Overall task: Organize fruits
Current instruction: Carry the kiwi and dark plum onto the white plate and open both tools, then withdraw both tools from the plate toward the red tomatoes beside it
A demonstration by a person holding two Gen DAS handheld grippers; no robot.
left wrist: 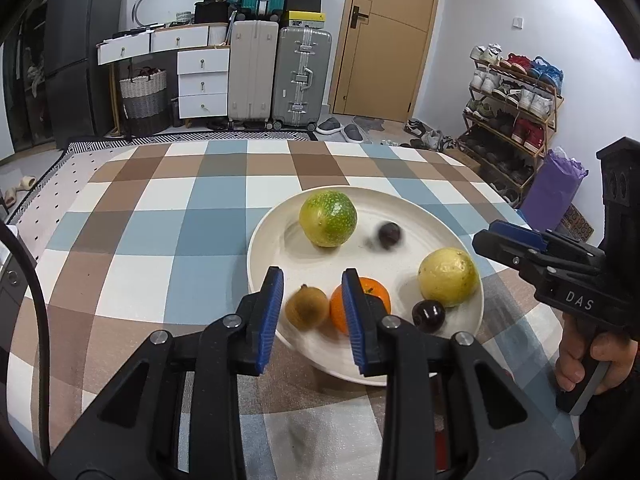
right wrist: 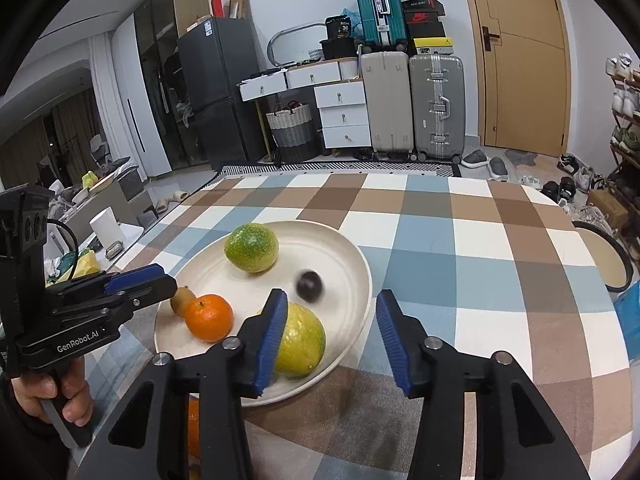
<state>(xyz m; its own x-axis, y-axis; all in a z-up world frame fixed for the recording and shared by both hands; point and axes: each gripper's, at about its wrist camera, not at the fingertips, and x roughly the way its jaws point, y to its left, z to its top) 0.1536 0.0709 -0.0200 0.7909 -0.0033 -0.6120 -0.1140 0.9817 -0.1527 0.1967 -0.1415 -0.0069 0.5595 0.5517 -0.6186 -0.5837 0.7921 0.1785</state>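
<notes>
A cream plate [left wrist: 280, 216] [right wrist: 352, 252] on the checked tablecloth holds a green-yellow round fruit [left wrist: 328, 219] [right wrist: 251, 247], a yellow fruit [left wrist: 448, 277] [right wrist: 302, 340], an orange [left wrist: 370, 298] [right wrist: 209, 317], a brown kiwi [left wrist: 306, 307] [right wrist: 182, 300], a dark plum [left wrist: 428, 316] and a second dark plum [left wrist: 389, 235] [right wrist: 309, 285] that is blurred. My left gripper [left wrist: 312, 316] is open over the plate's near rim, with the blurred kiwi between its fingers. My right gripper [right wrist: 330, 332] is open just above the plate's near right side, beside the yellow fruit.
Another orange [right wrist: 193, 428] lies on the cloth near the plate's front edge, partly hidden by my right gripper. A round stool [right wrist: 604, 256] stands at the table's right. Suitcases, drawers and a shoe rack [left wrist: 516, 108] are beyond the table.
</notes>
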